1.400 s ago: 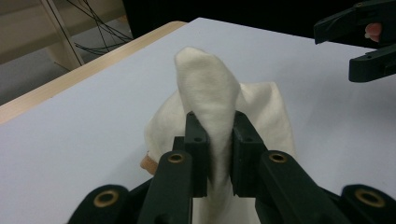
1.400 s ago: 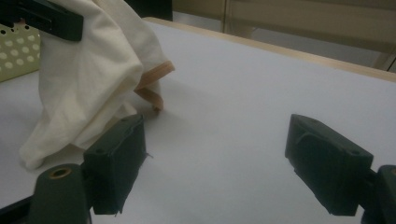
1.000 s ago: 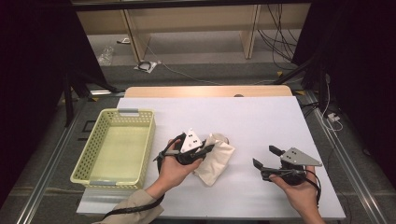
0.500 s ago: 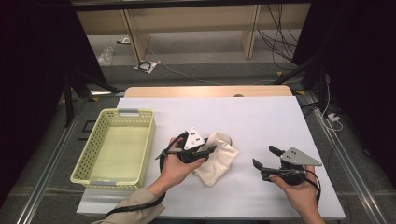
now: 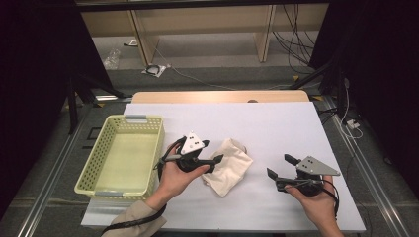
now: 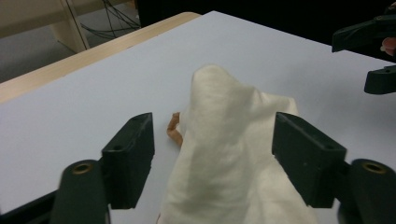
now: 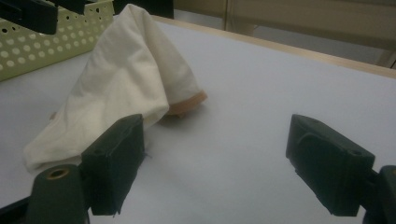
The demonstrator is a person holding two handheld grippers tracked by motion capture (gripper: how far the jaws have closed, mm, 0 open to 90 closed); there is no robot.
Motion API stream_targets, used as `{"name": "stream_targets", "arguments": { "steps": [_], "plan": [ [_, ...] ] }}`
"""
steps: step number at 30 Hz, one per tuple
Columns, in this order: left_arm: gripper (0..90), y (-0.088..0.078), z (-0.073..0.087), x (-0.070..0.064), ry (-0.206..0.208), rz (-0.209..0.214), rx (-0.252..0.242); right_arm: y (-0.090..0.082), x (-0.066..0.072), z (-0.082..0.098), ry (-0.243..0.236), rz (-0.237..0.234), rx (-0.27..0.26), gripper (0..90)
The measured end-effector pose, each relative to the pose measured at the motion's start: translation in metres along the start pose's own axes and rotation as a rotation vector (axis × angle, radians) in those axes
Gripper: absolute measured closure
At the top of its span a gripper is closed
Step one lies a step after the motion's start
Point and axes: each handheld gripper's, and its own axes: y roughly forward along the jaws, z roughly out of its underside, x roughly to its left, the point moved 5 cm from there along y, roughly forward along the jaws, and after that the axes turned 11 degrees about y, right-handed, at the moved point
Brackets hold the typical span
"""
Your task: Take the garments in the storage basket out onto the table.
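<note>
At the far left of the high view a pale yellow-green perforated basket (image 5: 121, 155) stands on the white worktop (image 5: 276, 123), near the worktop's left edge. Its wall also shows in the upper left corner of the right gripper view (image 7: 51, 44), behind the cloth.

Just right of the basket, the person's left hand (image 5: 175, 175) holds the left tongs (image 5: 212, 160), which point to the right toward a cream cloth (image 5: 227, 165). The tongs' jaws have just been opening. In the left gripper view they stand wide apart — released — with the cloth (image 6: 233, 154) rising between them in a soft peak; the pads do not press on it, though the right-hand jaw sits just beside the fabric's edge. A small tan piece (image 6: 173, 129) peeks out from under the cloth at its left side, and its kind cannot be told.

The cloth lies crumpled near the middle of the worktop, between the two hands. From the right gripper view it (image 7: 121, 88) stands heaped in a tall fold, with a tan rounded edge (image 7: 187, 105) showing under its hem.

Farther right, well apart from the cloth, the person's right hand (image 5: 316, 200) holds the right tongs (image 5: 280, 168) above the bare worktop — jaws spread and released, nothing between them. Their tips point left toward the cloth. The same tongs appear at the upper right of the left gripper view (image 6: 373, 56).
</note>
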Motion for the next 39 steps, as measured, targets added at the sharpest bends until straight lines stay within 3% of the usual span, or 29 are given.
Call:
{"name": "stream_targets", "arguments": {
  "steps": [6,14,21,39],
  "plan": [
    [16.1,-0.018,0.01,0.001,0.002,-0.019,0.018,0.001,0.001,0.0,0.003,-0.006,-0.002,20.7],
    [12.6,-0.046,0.043,-0.001,-0.039,-0.005,0.042,0.002,0.001,0.0,0.005,0.0,-0.004,20.7],
    [13.1,-0.054,0.042,-0.001,-0.061,0.001,0.02,0.001,-0.003,-0.001,0.02,0.014,-0.006,20.7],
    [14.9,-0.052,0.035,-0.006,-0.044,0.005,0.005,-0.001,-0.006,0.002,0.022,0.016,0.008,20.9]
  ]
}}
